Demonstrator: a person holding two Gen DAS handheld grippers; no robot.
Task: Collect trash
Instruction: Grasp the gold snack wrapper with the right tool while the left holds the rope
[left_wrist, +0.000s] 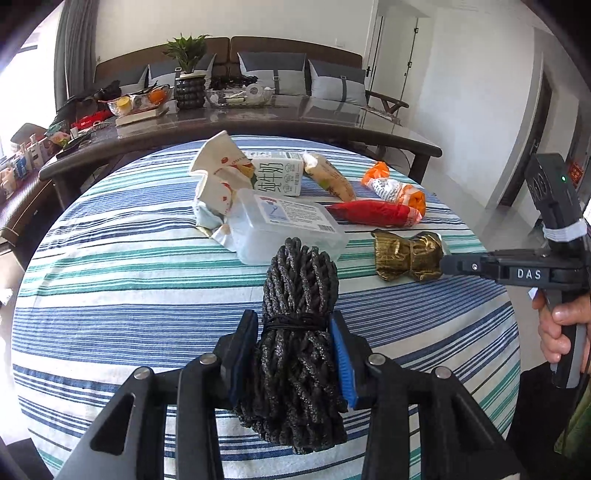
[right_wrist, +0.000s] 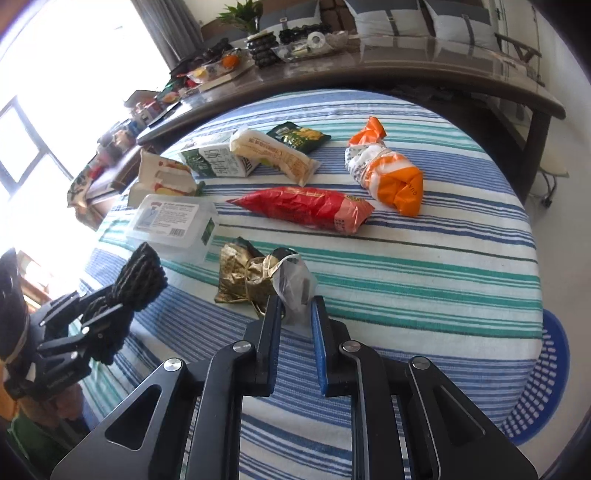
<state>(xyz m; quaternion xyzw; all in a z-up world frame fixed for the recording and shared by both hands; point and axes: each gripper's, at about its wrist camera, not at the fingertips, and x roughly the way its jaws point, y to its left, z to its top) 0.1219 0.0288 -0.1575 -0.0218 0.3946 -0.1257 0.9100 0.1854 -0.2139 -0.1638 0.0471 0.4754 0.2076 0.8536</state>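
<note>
Clamped in my left gripper (left_wrist: 293, 354), the black rope bundle (left_wrist: 299, 332) is riding clear of the striped tablecloth (left_wrist: 110, 280), ready for binning, I judge. My right gripper (right_wrist: 295, 314) is pinching the clear end of the gold wrapper (right_wrist: 243, 277), jaws nearly together. Beyond are lying a plastic box (left_wrist: 284, 229), red packet (right_wrist: 306, 210) and milk carton (left_wrist: 277, 177). A blue basket (right_wrist: 543, 376) is showing, cut off.

Wrapper (right_wrist: 247, 275) before plastic box (right_wrist: 173, 223)
</note>
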